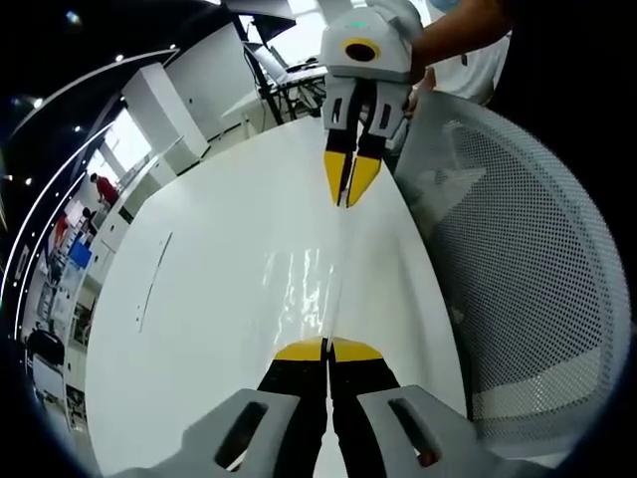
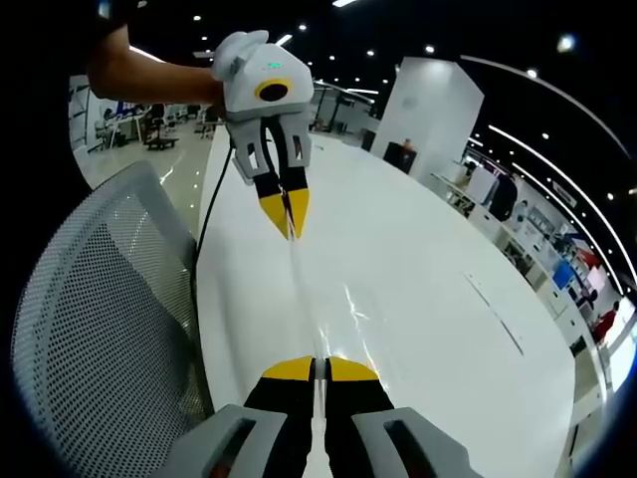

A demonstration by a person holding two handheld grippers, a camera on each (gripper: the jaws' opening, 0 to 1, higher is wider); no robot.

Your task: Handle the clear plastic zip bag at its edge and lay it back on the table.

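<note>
The clear plastic zip bag (image 1: 320, 287) is stretched edge-on between the two grippers, above the white table (image 1: 199, 299). My left gripper (image 1: 326, 349) is shut on its near edge, yellow tips pressed together. My right gripper (image 1: 350, 191) comes in from the top, shut on the far edge. In the right gripper view the bag (image 2: 333, 311) shows as a glossy, wrinkled sheet. There my right gripper (image 2: 320, 366) pinches one end of it and my left gripper (image 2: 287, 217) pinches the other.
A grey mesh chair back (image 1: 518, 279) (image 2: 100, 319) stands against the table's edge beside both grippers. A black cable (image 2: 204, 234) hangs along that edge. A person's arm (image 2: 149, 75) holds the left gripper. Office desks and shelves lie beyond the table (image 2: 448, 269).
</note>
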